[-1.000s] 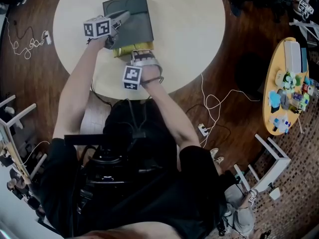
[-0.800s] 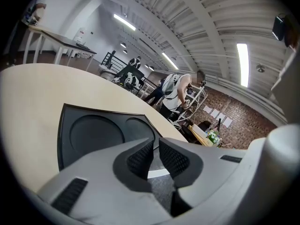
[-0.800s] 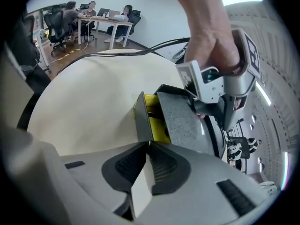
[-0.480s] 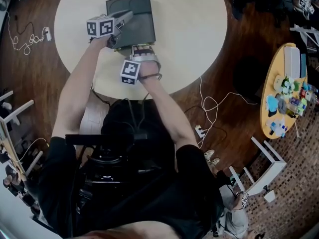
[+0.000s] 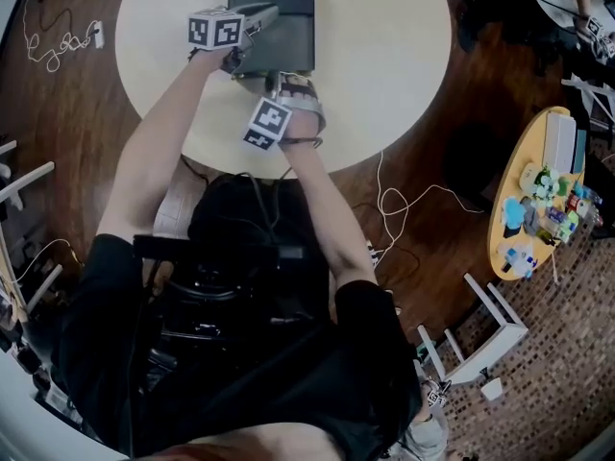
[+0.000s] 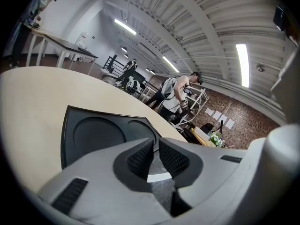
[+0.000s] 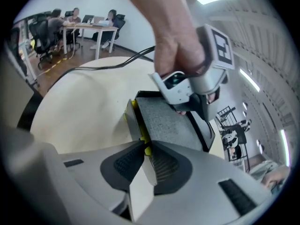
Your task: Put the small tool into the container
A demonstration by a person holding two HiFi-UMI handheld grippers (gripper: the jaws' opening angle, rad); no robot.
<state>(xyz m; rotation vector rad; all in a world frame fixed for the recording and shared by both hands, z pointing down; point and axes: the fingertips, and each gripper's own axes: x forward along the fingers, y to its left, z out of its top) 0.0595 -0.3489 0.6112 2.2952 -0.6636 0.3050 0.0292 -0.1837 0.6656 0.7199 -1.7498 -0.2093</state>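
Note:
A dark case (image 5: pixel 293 22) lies open on the round cream table (image 5: pixel 384 65). My left gripper (image 5: pixel 264 14) reaches over it and is shut on the far end of its grey foam-lined panel (image 7: pixel 164 118). The left gripper view shows a pale strip pinched between the pads (image 6: pixel 140 159), with the moulded tray (image 6: pixel 93 132) beyond. My right gripper (image 7: pixel 146 161) sits at the panel's near corner. Its jaws have just been opening. A thin grey flap and a small yellow piece (image 7: pixel 147 149) stand between them. The flap rests against one pad, with a gap at the other.
A yellow side table (image 5: pixel 514 176) with small colourful items stands at the right, with a white stool (image 5: pixel 485 325) nearby. White cables (image 5: pixel 404 200) trail over the wood floor. People sit at desks (image 7: pixel 79 18) far off, and another person (image 6: pixel 180 90) stands beyond the table.
The yellow-gold piece seen earlier between the grippers is now hidden under the right gripper, which has shifted toward the case. The left gripper keeps its hold.

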